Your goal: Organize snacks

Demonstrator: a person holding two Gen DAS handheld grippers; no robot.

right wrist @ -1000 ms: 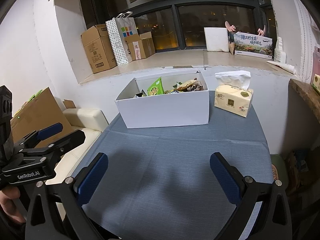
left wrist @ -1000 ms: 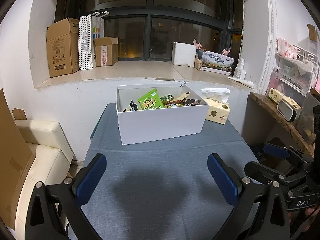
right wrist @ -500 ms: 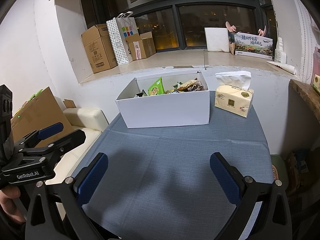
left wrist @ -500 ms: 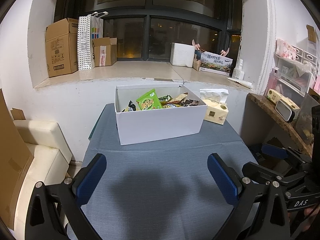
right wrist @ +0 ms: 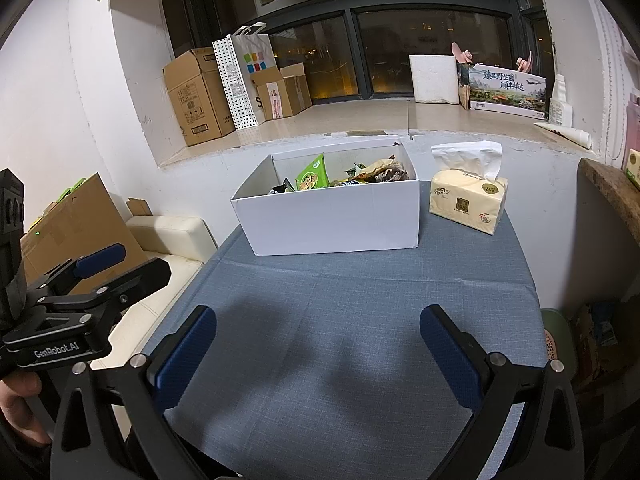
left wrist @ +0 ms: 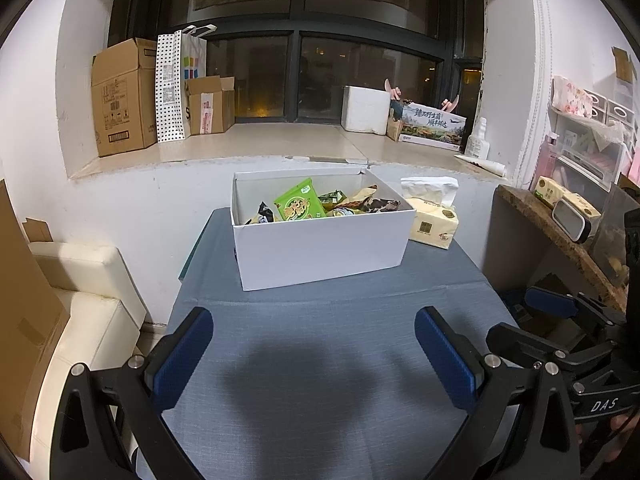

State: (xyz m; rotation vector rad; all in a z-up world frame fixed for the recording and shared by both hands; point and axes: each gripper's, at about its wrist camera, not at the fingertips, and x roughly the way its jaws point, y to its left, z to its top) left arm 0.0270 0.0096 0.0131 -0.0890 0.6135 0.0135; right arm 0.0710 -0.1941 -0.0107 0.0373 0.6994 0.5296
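Snacks all sit in the white box at the far end of the tabletop: green packet upright near the middle, brown and dark wrappers piled to its right. Nothing out on the blue cloth, so sorting hasn't visibly started; looks like the whole job is left, unless boxing them was the goal, can't tell. Left gripper has its jaws wide apart and empty, hovering over the near cloth, well short of the box. Right gripper is likewise spread and empty, same standoff. Tissue pack stands just beside the box's right wall, not part of the job. Next move, I'd guess: reach into the box for the green packet, since it sticks up highest.
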